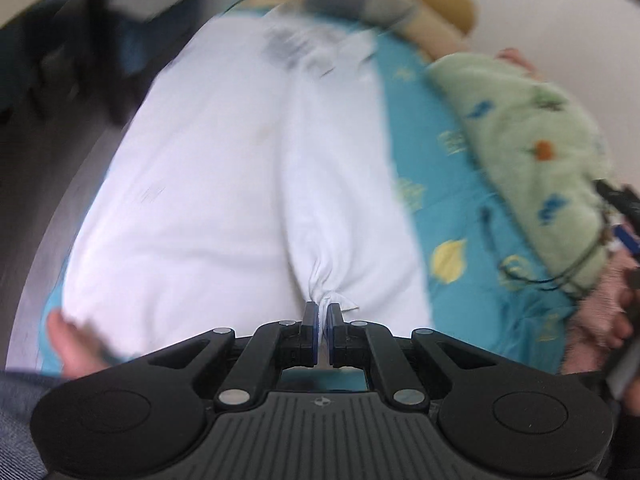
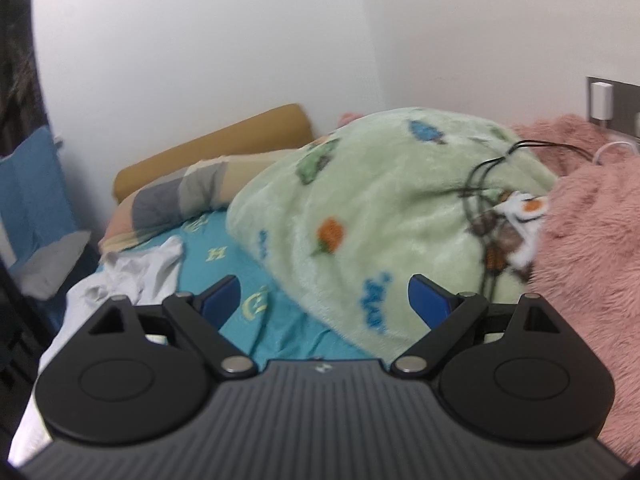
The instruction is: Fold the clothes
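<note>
A white garment (image 1: 224,184) with a dark print near its far end lies stretched along the teal bedsheet (image 1: 424,152). My left gripper (image 1: 322,312) is shut on a bunched edge of it at the near end. A bare foot (image 1: 76,340) rests by the garment's near left corner. In the right wrist view my right gripper (image 2: 322,296) stands open with nothing between its fingers, above the teal sheet (image 2: 216,256) and facing a green blanket. Part of the crumpled white garment (image 2: 136,268) shows at its left.
A green fleece blanket (image 2: 380,216) is heaped on the bed, with a dark cord and a small plush toy (image 2: 520,224) on it. A pink fluffy blanket (image 2: 592,248) lies at the right. A striped pillow (image 2: 180,196) and a tan bolster (image 2: 208,148) sit by the wall.
</note>
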Demonstrator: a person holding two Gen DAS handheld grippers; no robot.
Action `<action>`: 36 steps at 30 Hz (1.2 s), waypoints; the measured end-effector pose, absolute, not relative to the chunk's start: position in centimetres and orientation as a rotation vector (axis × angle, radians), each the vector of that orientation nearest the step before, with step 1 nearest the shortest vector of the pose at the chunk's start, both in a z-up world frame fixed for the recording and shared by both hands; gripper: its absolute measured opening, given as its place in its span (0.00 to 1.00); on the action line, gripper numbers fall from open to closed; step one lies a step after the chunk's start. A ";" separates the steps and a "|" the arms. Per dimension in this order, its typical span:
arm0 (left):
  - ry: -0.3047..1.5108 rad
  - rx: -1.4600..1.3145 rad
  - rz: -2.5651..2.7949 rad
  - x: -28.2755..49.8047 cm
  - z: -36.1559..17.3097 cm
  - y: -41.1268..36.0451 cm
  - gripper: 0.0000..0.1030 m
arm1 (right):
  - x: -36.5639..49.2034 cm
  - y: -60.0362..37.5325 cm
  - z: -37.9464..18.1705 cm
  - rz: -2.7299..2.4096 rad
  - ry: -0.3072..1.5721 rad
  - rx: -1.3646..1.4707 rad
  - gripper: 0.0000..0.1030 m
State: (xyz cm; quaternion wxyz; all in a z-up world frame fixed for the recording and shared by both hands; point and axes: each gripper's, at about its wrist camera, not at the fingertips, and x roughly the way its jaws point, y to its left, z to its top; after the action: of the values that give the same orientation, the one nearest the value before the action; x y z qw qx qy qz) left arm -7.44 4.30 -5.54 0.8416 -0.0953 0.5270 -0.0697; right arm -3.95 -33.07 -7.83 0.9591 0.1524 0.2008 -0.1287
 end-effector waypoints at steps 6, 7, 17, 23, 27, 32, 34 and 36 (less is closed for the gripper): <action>1.103 -0.253 -0.164 -7.0 -4.9 4.6 0.47 | -4.3 -30.0 -7.6 -0.136 0.415 0.256 0.90; 1.093 -0.244 -0.172 -7.2 -4.7 4.6 0.52 | -4.4 -29.5 -7.5 -0.117 0.410 0.245 0.90; 0.827 -0.205 -0.134 -2.8 -0.5 2.3 0.85 | -3.8 -26.2 -8.1 0.071 0.421 0.298 0.89; 0.665 -0.069 -0.163 1.8 1.1 -0.7 0.94 | 0.2 -25.1 -9.0 0.162 0.527 0.399 0.74; 0.621 0.000 -0.181 3.4 -0.4 -0.5 0.94 | 6.9 -21.9 -10.7 0.235 0.606 0.446 0.74; 0.596 -0.002 -0.160 4.3 -2.7 2.3 0.94 | 15.4 -17.8 -12.8 0.327 0.704 0.503 0.74; 0.588 0.000 -0.161 5.0 -3.6 2.9 0.94 | 19.5 -15.9 -14.4 0.331 0.732 0.536 0.74; 0.578 0.010 -0.151 5.6 -4.4 3.3 0.94 | 23.9 -14.2 -16.0 0.303 0.757 0.542 0.74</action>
State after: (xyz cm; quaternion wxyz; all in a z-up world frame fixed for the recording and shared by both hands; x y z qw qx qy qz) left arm 5.63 3.31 -4.40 0.9558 0.0051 0.2846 -0.0743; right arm 23.91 -14.25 -15.97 0.8825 0.2604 0.3637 0.1455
